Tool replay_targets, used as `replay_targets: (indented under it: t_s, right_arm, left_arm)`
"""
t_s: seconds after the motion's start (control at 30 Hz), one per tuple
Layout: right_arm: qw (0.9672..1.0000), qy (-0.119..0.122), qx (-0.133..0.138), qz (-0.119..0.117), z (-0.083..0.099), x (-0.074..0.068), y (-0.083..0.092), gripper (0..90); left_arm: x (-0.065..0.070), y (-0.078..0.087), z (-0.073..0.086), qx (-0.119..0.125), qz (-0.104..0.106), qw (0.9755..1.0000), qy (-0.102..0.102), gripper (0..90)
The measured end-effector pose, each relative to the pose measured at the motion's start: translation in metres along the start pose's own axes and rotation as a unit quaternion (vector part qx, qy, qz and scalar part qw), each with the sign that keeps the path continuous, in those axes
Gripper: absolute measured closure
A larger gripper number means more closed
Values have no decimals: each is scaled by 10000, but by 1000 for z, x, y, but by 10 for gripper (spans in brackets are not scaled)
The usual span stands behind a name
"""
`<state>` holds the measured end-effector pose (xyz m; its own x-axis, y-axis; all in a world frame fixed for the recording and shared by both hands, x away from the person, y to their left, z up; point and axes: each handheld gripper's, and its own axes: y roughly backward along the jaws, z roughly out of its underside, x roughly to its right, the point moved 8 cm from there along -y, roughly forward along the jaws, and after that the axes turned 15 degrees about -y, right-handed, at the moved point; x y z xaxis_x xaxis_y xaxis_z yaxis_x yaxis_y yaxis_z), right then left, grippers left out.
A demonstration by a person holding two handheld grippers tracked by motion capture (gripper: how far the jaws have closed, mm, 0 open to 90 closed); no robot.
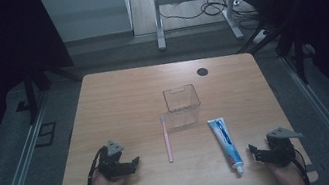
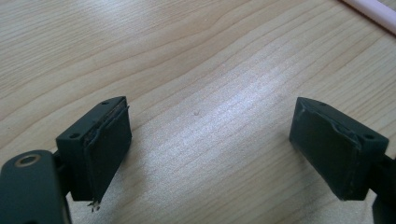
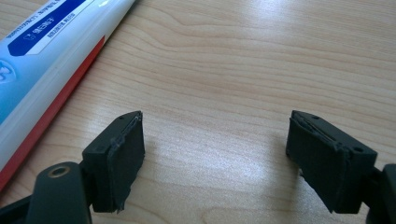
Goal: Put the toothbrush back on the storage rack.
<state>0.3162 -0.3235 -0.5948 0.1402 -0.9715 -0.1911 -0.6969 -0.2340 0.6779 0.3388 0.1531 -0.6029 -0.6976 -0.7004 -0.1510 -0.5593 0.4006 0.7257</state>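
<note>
While both grippers' matte black fingers gape apart, a slim pink toothbrush [image 1: 167,139] lies on grained wood table [image 1: 120,110].

My left gripper view cuts the pink toothbrush [image 2: 373,11] at its corner, my right gripper view crops the toothpaste tube [image 3: 42,56], its print unreadable.

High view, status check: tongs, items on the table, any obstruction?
Left tongs open, empty. Right tongs open, empty. Pink toothbrush, blue-white toothpaste tube flat before clear plastic bin. No obstruction.
</note>
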Motion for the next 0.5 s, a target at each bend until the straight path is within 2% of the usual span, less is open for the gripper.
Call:
replay_targets:
  t_s: [0.5]
  right_arm:
    - [10000, 11, -4, -10, 0, 0, 0, 182]
  left_arm:
    - [0, 0, 0, 0, 1, 10000, -3, 129]
